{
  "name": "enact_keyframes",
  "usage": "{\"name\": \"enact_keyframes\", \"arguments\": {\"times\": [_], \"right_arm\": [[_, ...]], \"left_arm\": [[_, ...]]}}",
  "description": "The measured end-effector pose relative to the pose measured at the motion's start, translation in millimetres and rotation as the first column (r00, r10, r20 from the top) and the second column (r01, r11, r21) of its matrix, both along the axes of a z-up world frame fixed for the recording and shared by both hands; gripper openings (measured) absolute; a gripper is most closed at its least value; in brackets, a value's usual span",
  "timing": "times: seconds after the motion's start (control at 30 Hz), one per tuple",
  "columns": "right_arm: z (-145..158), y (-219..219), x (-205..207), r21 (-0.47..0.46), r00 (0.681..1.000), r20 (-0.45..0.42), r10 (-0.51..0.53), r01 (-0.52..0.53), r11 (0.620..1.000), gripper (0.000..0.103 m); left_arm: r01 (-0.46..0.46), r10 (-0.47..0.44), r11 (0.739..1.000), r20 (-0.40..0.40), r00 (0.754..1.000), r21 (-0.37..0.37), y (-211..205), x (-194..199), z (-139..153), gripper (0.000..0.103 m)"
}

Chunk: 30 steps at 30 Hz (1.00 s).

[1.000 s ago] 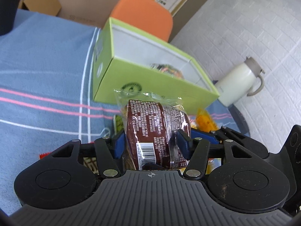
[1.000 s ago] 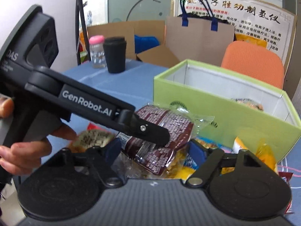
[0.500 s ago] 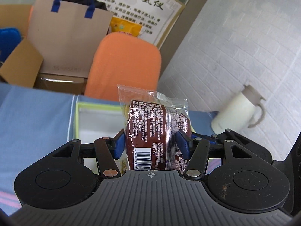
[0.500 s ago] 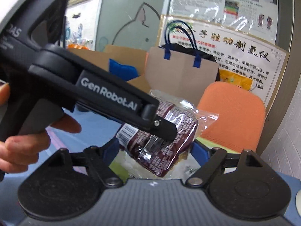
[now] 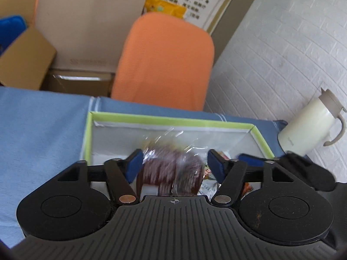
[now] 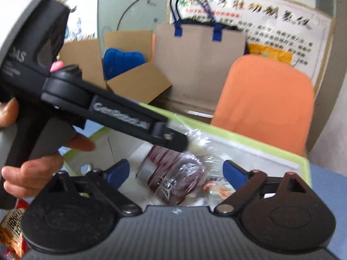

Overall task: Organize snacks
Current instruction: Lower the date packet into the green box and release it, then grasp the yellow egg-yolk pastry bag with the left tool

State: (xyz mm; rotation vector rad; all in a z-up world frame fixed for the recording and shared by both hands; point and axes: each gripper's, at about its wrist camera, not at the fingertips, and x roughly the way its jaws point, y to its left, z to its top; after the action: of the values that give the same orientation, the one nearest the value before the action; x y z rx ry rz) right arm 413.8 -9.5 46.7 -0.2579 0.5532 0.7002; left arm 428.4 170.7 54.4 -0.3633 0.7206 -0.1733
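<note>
My left gripper (image 5: 175, 165) hangs over the light green box (image 5: 173, 121), and its jaws are opening. A brown wrapped snack pack (image 5: 171, 171) sits blurred between the blue pads with a gap on each side, low in the box. In the right wrist view, my right gripper (image 6: 176, 171) is beside it over the same box (image 6: 260, 145), its jaws opening wide. A blurred brown pack in clear wrap (image 6: 184, 179) lies loose between its pads. The left gripper (image 6: 173, 138) crosses that view from the left, above a second reddish-brown pack (image 6: 158, 153).
Other snacks (image 5: 208, 171) lie in the box. A white jug (image 5: 308, 130) stands on the blue tablecloth (image 5: 39, 125) right of the box. An orange chair (image 5: 164, 60), a paper bag and cardboard boxes are behind the table. A person's hand (image 6: 26, 173) grips the left tool.
Both grippers travelled from in front of the box to above its opening. Their jaws spread, and the brown pack, held upright before, has slipped down and blurred between the pads.
</note>
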Motion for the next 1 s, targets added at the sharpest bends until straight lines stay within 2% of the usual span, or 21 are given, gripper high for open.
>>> {"name": "enact_keyframes", "arguments": {"times": [0.1, 0.13, 0.17, 0.27, 0.37, 0.47, 0.57, 0.7, 0.8, 0.93, 1.0], "right_arm": [[16, -21, -25, 0.055, 0.998, 0.029, -0.047, 0.045, 0.997, 0.094], [20, -28, -35, 0.076, 0.997, 0.027, -0.068, 0.066, 0.995, 0.098], [25, -34, -42, 0.099, 0.996, 0.019, -0.086, 0.083, 0.992, 0.103], [37, -51, -76, 0.16, 0.988, 0.001, -0.156, 0.154, 0.975, 0.103], [36, -64, -111, 0.229, 0.994, -0.051, -0.095, 0.104, 0.968, 0.103], [19, -70, -147, 0.202, 0.992, -0.128, 0.008, 0.018, 0.979, 0.103], [-8, -67, -187, 0.146, 0.991, -0.134, -0.029, 0.048, 0.988, 0.103], [-36, -58, -226, 0.08, 0.992, -0.112, -0.06, 0.069, 0.994, 0.103], [-42, -51, -234, 0.059, 0.995, -0.076, -0.066, 0.07, 0.996, 0.103], [-47, -45, -230, 0.072, 0.997, -0.062, -0.046, 0.051, 0.996, 0.103], [-53, -41, -222, 0.079, 0.996, -0.077, -0.05, 0.056, 0.995, 0.102]], "left_arm": [[-0.001, 0.001, 1.0, 0.061, 0.998, 0.001, 1, -27, 17, 0.066], [0.003, -0.003, 1.0, 0.079, 0.997, -0.005, 1, -38, 22, 0.068], [0.009, -0.008, 1.0, 0.094, 0.996, -0.01, 1, -49, 26, 0.069], [0.013, -0.009, 1.0, 0.133, 0.991, -0.026, -2, -86, 33, 0.074], [-0.012, 0.02, 0.998, 0.144, 0.989, -0.054, -5, -122, 31, 0.078], [-0.041, 0.051, 0.996, 0.128, 0.991, -0.079, -10, -154, 23, 0.078], [-0.058, 0.067, 0.993, 0.085, 0.994, -0.101, -16, -186, 8, 0.079], [-0.01, 0.013, 0.981, 0.012, 1.0, -0.194, -25, -216, -25, 0.077], [0.008, -0.015, 0.973, -0.028, 0.999, -0.232, -34, -225, -43, 0.076], [0.046, -0.058, 0.97, -0.045, 0.997, -0.239, -41, -221, -46, 0.07], [0.066, -0.083, 0.966, -0.059, 0.995, -0.249, -43, -218, -49, 0.063]]}}
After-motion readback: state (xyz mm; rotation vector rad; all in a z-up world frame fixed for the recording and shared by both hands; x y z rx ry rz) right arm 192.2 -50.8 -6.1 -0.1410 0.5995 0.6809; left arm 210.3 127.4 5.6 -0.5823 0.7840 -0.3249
